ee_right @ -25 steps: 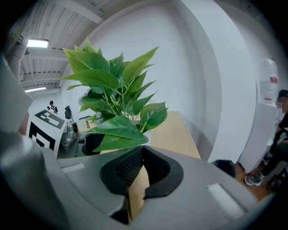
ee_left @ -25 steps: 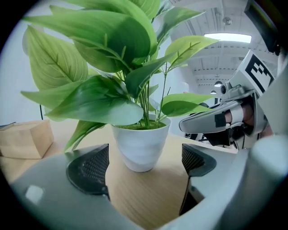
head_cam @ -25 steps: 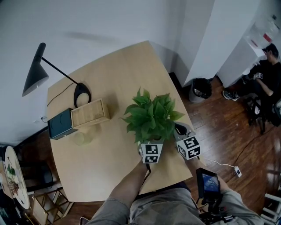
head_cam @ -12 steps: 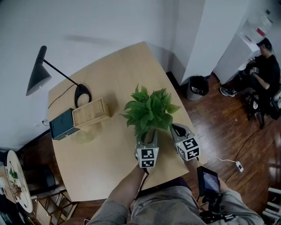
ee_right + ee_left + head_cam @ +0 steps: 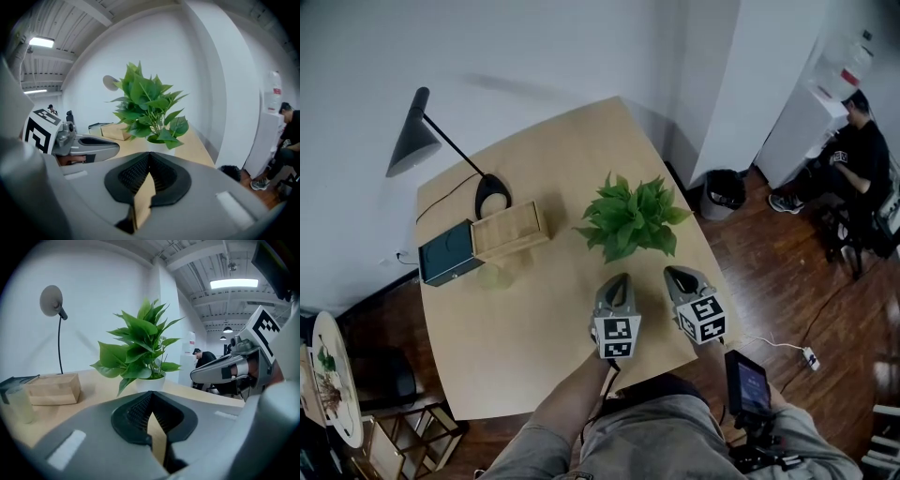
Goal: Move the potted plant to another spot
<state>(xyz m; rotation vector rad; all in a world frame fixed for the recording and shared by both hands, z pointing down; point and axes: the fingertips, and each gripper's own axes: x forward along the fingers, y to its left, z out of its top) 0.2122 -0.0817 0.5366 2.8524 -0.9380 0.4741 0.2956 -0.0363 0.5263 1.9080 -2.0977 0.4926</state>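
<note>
The potted plant (image 5: 633, 217), leafy green in a white pot (image 5: 150, 383), stands on the wooden table (image 5: 544, 319) near its right edge. Both grippers hang side by side in front of it, clear of the leaves. My left gripper (image 5: 616, 279) has its jaws closed tip to tip with nothing between them (image 5: 149, 397). My right gripper (image 5: 673, 272) is likewise shut and empty (image 5: 149, 157). Each gripper view shows the plant (image 5: 147, 108) straight ahead and the other gripper off to the side.
A black desk lamp (image 5: 422, 141), a wooden box (image 5: 508, 230), a teal box (image 5: 448, 253) and a glass (image 5: 492, 275) sit at the table's left. A black bin (image 5: 722, 192) stands on the floor beyond the right edge. A person (image 5: 853, 159) sits far right.
Both grippers were at the pot under the leaves; they have drawn back toward me and let it go. The left jaws went from wide open to shut. The plant stays on the table.
</note>
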